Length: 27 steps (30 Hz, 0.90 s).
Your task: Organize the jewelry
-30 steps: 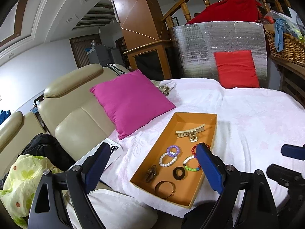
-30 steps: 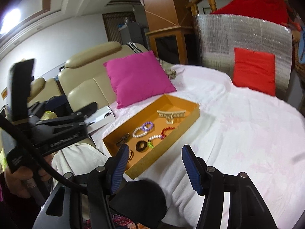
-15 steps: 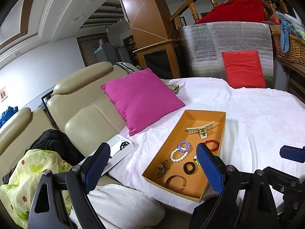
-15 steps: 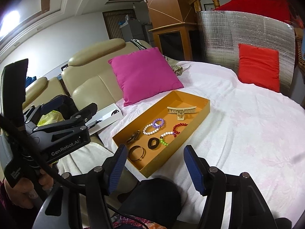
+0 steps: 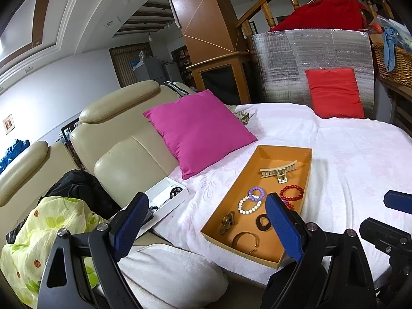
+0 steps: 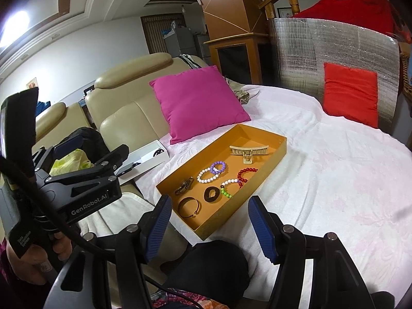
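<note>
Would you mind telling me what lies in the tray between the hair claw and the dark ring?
In the right wrist view, three bead bracelets lie between the hair claw and dark ring: purple, white and red.

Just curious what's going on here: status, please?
Left gripper open, empty. Right gripper open, empty. Jewelry lies untouched in orange tray. Nothing blocks the way.

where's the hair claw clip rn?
In both wrist views the beige hair claw clip lies at the far end of the orange tray, beyond the purple bead bracelet and red bead bracelet.
</note>
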Available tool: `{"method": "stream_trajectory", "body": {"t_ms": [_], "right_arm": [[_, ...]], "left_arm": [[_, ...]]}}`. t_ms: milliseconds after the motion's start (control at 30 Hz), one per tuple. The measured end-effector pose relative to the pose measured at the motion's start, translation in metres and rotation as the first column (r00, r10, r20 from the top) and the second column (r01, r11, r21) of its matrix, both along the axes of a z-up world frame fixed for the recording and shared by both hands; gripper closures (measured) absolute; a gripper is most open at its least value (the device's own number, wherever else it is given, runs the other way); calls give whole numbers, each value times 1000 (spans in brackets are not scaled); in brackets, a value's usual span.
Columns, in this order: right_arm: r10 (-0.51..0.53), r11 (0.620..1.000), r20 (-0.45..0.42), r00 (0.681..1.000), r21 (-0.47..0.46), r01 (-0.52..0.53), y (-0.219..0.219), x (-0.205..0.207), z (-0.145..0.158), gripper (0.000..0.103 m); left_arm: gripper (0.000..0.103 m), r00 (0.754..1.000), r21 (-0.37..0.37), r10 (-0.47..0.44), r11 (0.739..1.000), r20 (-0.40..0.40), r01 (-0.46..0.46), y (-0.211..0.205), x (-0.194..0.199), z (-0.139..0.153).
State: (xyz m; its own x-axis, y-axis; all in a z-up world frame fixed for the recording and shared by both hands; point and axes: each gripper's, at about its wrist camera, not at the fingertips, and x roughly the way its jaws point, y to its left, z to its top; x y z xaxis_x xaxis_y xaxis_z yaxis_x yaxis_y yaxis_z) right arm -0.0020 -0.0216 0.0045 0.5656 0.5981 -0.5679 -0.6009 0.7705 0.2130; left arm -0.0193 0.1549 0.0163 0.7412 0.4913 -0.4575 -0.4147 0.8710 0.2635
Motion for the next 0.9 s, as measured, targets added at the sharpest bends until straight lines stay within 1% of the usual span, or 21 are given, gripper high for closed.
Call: {"method": "stream_trajectory", "body": {"t_ms": [267,667,900], "right_arm": [[-5,1000,2,1000,-12,5,6,0,-1,37],[9,999,8,1000,-35,-9,22,-5,-1,37],[16,999,11,1000,-38,-16,24,-6,-2,37]], "left_arm": [[11,1000,-17,-3,1000,-5,3,7,-1,-4],[11,999,-43,31,999,-7,-31,23,-5,-9],[11,999,-39,33,999,-7,-33,23,-5,-9]]}}
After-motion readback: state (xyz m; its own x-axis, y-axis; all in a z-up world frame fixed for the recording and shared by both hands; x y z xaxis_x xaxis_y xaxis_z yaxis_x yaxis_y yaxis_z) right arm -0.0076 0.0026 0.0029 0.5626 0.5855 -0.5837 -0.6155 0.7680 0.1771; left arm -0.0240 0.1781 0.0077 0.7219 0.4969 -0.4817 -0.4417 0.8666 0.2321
